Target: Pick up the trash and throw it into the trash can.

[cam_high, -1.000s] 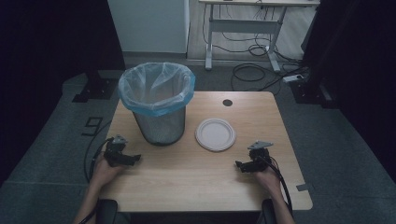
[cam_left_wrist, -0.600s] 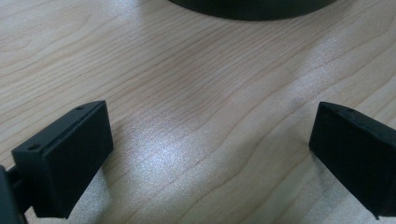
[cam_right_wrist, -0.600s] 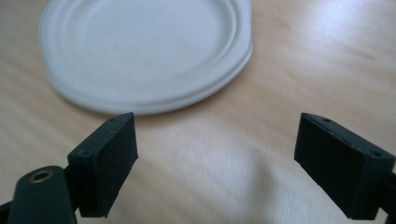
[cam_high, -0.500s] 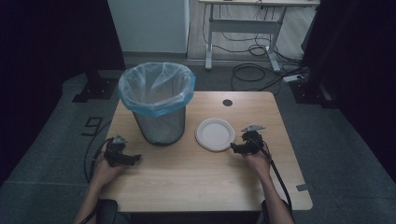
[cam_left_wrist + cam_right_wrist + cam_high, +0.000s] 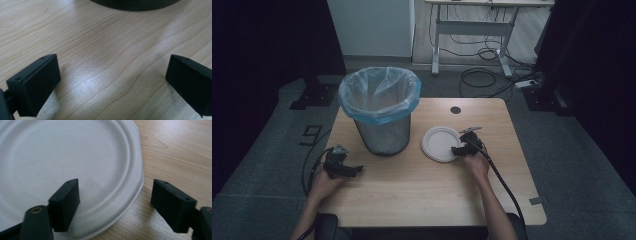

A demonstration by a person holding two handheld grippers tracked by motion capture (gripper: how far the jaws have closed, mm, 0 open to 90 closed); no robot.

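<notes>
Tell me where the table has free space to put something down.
The table is bare along the near edge between the two hands, and in the far right corner past the plate. It is crowded between the bin and the plate, where the right gripper works.

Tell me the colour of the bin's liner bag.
Pale translucent blue liner, folded over the bin's rim; the high view shows it best.

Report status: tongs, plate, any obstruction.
Right tongs closing, astride plate rim, no grip yet. Left tongs open on bare table. Bin beside plate, not blocking.
</notes>
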